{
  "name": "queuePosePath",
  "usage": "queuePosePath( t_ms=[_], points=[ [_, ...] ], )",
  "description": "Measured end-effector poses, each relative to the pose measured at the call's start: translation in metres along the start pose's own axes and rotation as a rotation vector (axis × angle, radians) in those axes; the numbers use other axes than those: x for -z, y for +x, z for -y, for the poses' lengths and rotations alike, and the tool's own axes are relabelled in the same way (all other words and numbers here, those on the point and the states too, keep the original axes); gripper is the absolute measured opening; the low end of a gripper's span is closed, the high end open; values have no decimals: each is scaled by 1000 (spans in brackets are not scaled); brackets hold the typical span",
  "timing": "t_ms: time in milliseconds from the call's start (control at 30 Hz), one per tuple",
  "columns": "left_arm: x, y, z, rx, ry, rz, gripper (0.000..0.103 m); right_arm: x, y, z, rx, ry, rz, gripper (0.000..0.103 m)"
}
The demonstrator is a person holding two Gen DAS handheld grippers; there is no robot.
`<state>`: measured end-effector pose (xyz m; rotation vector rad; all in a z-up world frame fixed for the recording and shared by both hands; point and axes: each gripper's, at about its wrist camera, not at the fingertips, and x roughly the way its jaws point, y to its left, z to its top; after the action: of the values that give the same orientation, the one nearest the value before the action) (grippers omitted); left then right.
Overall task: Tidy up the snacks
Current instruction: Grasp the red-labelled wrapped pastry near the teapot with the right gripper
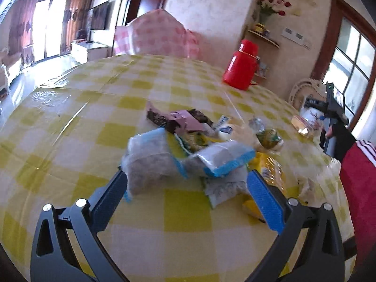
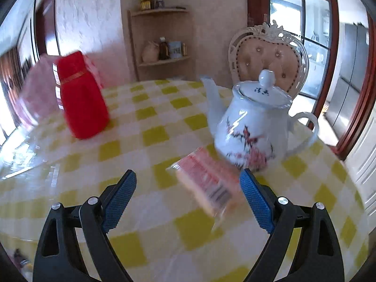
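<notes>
Clear-plastic snack packets with blue edges [image 1: 164,157] are lying in a loose pile at the middle of the bench [image 1: 94,122], mixed with a brown wrapper [image 1: 174,119] and yellow packets [image 1: 272,171]. Left gripper [image 1: 186,188] is standing spread wide and empty, its fingers flanking the near edge of the pile. A pink-striped snack pack [image 2: 206,181] is lying apart on the bench beside the white teapot [image 2: 253,127]. Right gripper [image 2: 188,190] is likewise standing released, with the pack lying just inside its right finger. A red flask [image 2: 82,101] is standing farther back.
</notes>
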<state>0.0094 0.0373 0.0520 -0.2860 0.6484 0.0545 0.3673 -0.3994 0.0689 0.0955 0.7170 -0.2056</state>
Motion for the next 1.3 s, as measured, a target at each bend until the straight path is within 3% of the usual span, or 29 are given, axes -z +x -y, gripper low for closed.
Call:
queuePosePath(
  t_ms=[267,433,533,600,633,667,733,900,967,1033,1067,1100,1133,1200,1300],
  points=[
    [4,5,-9,32,-35,-43,102,5,58,6,87,-96,-118,87],
    [7,5,-4,52,-12,-57,102,8,75,1,51,-164,-160,88],
    [7,5,-1,47,1,-53,102,19,84,-9,-29,-188,-255,91],
    [6,6,-2,43,-13,-54,102,22,79,-16,-177,-196,-290,88],
    [6,5,-5,43,-27,-52,102,22,75,-18,-242,-194,-290,81],
    [5,5,-6,41,-35,-49,102,19,72,-18,-234,-192,-272,79],
    [4,3,-8,35,-46,-38,102,10,73,-9,-130,-113,-239,85],
    [6,3,-5,37,-36,-44,102,2,89,-5,-83,98,-267,91],
    [7,5,-4,41,-26,-52,102,1,98,-22,-72,48,-285,93],
    [7,7,-3,35,-21,-55,102,6,112,-44,37,-77,-310,93],
    [7,7,-4,30,-21,-54,102,8,110,-46,51,-98,-270,93],
    [6,7,-4,25,-23,-54,102,9,109,-46,36,-99,-259,89],
    [5,7,-4,11,-22,-52,102,12,106,-44,-2,-73,-258,71],
    [0,2,-9,-53,-19,-26,102,16,94,-42,-12,-34,-253,48],
    [-10,-12,-31,-91,-103,36,102,28,63,-47,-32,37,-260,46]
  ],
)
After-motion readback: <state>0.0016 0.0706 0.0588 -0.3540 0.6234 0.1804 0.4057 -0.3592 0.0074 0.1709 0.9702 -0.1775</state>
